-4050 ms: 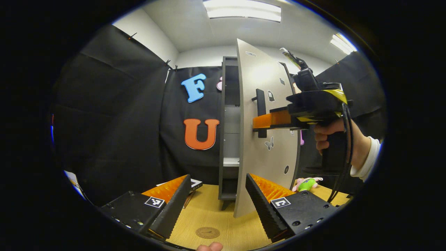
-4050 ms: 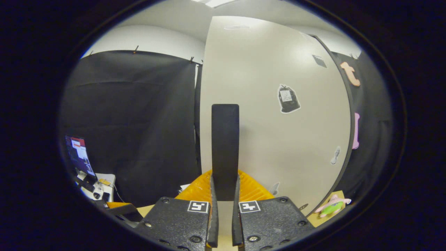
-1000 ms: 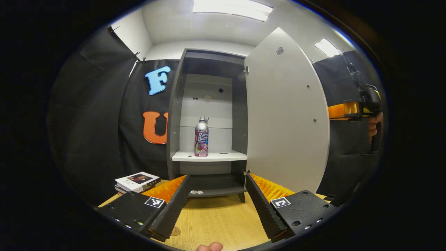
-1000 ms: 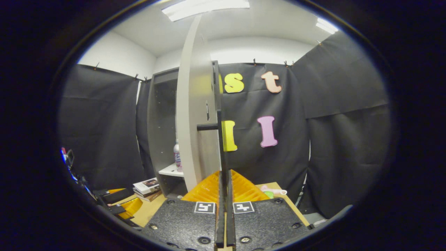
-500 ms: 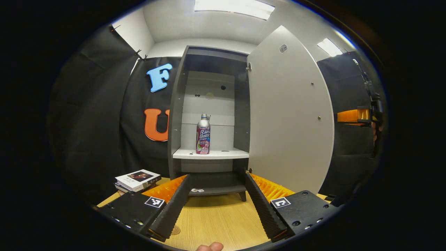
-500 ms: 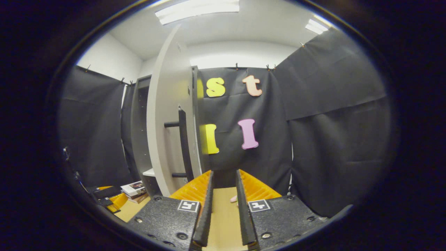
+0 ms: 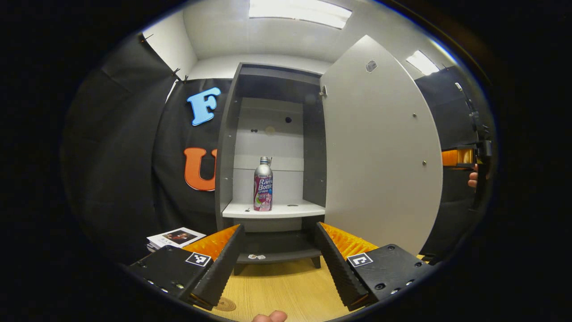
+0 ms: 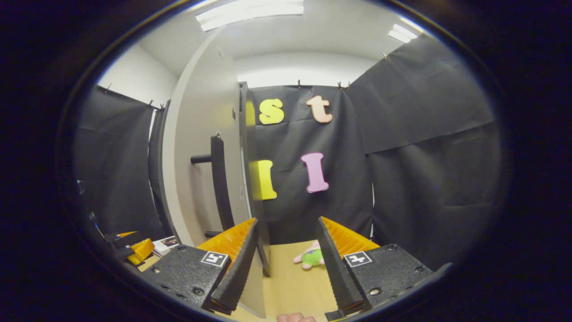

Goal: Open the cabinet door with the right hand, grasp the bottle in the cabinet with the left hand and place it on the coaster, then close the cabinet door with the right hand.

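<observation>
Wooden table (image 7: pixel 286 290), open cabinet (image 7: pixel 228 147), bottle (image 7: pixel 263 184) upright on shelf; both tools gaping, empty.

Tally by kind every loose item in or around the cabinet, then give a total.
Bottle: 1
Coaster: 1
Book stack: 1
Plush toy: 1
Total: 4

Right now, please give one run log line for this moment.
door: open | bottle: upright on shelf | left gripper: open, empty | right gripper: open, off handle
</observation>
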The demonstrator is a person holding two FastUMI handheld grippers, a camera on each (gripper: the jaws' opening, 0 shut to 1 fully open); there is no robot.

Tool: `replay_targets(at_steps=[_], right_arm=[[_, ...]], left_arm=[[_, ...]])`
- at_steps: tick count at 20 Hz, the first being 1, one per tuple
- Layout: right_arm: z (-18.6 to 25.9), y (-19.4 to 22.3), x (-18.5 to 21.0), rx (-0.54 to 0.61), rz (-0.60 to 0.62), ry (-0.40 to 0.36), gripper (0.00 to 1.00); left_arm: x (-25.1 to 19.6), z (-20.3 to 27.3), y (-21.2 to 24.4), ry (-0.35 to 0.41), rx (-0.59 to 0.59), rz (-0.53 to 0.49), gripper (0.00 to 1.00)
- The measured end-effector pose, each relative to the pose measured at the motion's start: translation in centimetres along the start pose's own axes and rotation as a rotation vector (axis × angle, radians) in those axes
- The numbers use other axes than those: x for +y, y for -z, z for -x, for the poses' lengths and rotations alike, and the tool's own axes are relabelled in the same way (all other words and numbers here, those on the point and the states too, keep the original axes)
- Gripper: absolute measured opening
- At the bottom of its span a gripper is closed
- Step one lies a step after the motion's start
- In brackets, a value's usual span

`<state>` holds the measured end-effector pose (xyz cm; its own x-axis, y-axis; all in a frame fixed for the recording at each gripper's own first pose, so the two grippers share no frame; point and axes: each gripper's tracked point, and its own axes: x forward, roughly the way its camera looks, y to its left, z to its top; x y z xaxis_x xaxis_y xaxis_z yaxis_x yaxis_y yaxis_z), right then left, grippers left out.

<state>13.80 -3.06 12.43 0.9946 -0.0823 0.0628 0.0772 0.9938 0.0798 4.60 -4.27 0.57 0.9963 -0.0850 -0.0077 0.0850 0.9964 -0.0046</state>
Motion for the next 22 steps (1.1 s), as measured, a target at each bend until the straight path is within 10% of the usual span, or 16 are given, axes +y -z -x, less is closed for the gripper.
replay_targets(at_steps=[22], right_arm=[[-0.7, 0.1, 0.5, 0.036, 0.144, -0.005, 0.80]], left_arm=[[5.1, -24.7, 0.9, -0.133, 0.004, -0.076, 0.95]])
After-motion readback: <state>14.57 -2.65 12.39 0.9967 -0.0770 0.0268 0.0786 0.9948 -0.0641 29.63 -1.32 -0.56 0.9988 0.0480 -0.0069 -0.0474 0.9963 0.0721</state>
